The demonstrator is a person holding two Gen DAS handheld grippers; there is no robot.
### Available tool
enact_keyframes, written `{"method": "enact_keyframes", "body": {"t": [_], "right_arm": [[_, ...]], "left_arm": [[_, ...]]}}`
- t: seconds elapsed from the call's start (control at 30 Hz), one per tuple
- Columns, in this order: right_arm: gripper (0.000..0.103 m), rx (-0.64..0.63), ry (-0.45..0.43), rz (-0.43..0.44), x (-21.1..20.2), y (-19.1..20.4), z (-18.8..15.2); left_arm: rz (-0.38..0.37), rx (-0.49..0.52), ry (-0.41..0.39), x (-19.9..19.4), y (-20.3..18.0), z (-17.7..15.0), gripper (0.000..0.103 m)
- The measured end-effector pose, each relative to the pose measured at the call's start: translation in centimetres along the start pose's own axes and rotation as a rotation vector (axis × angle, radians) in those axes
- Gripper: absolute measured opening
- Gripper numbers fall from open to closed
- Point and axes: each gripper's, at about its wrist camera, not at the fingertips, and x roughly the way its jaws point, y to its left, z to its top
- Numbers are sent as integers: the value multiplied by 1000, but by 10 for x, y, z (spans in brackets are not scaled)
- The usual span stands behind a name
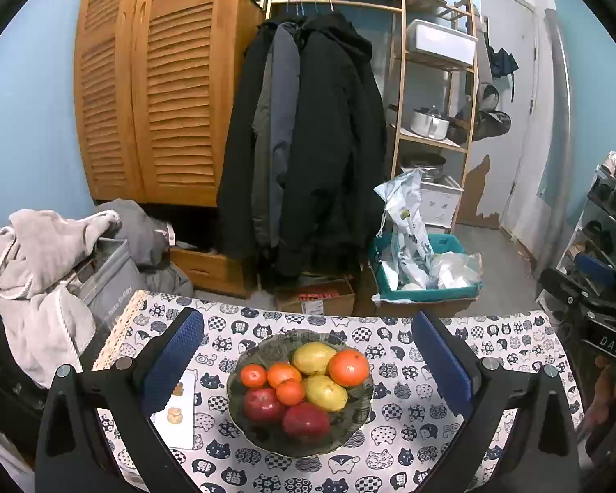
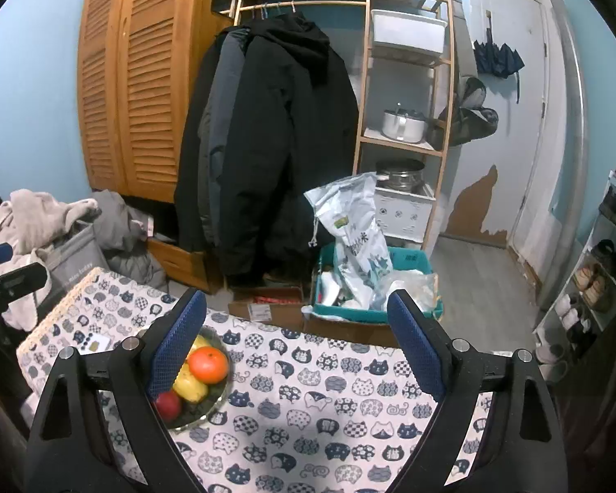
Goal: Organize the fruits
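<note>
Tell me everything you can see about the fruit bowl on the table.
The bowl is a shallow, round dish, dark green-grey and seemingly glass, with a wavy rim. It sits upright on the cat-print tablecloth, near the table's middle in the left wrist view. It holds two red apples, two yellow pears, a large orange and three smaller ones, piled touching. A white card lies just left of it. Neither hand-held gripper touches it; the left one frames it, open.

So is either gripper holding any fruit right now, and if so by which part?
Nothing is held. The left gripper hangs open over the fruit bowl, with no fruit between its fingers; the right gripper is open over the bare tablecloth.
</note>
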Motion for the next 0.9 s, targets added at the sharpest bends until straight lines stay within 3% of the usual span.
{"method": "enact_keyframes", "body": {"t": [0.9], "right_arm": [[89, 0, -1, -1, 1, 0, -1]], "left_arm": [[2, 3, -13, 0, 2, 2, 102]]}}
